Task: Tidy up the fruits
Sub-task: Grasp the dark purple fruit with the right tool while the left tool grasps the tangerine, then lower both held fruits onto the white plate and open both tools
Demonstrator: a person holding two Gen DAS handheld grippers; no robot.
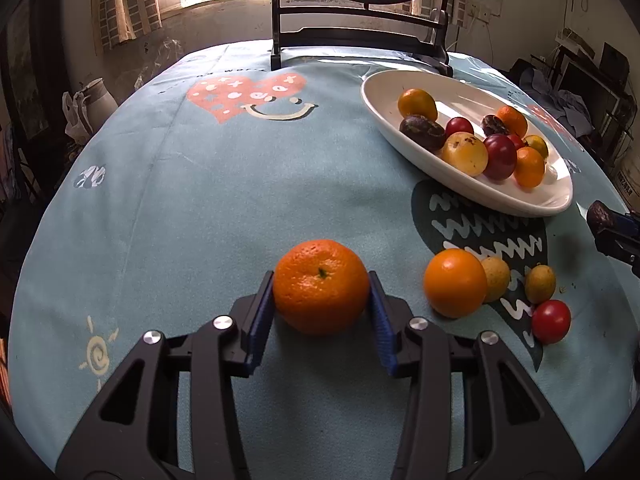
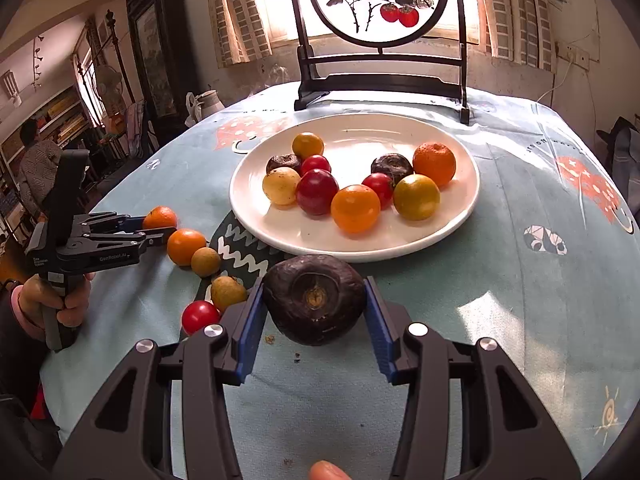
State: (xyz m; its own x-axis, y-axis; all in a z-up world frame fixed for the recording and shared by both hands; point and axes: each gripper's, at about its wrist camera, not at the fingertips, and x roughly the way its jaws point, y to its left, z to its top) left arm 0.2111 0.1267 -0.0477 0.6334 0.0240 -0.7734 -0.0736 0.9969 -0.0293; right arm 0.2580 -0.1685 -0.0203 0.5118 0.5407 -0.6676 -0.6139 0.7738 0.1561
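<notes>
My left gripper (image 1: 321,292) is shut on a tangerine (image 1: 321,286) just above the blue tablecloth; the tangerine also shows in the right wrist view (image 2: 159,217). My right gripper (image 2: 314,308) is shut on a dark purple wrinkled fruit (image 2: 314,304), in front of the white plate (image 2: 460,216); its tip shows in the left wrist view (image 1: 600,216). The plate (image 1: 472,192) holds several oranges, red fruits, dark fruits and a yellow one. Loose on the cloth lie an orange (image 1: 455,282), two small tan fruits (image 1: 496,279) (image 1: 540,283) and a red fruit (image 1: 551,321).
A dark wooden stand with a round painted screen (image 2: 380,76) stands at the table's far edge behind the plate. The table edge curves down at left, where a white jug (image 1: 96,96) sits beyond it. A person sits far left (image 2: 36,164).
</notes>
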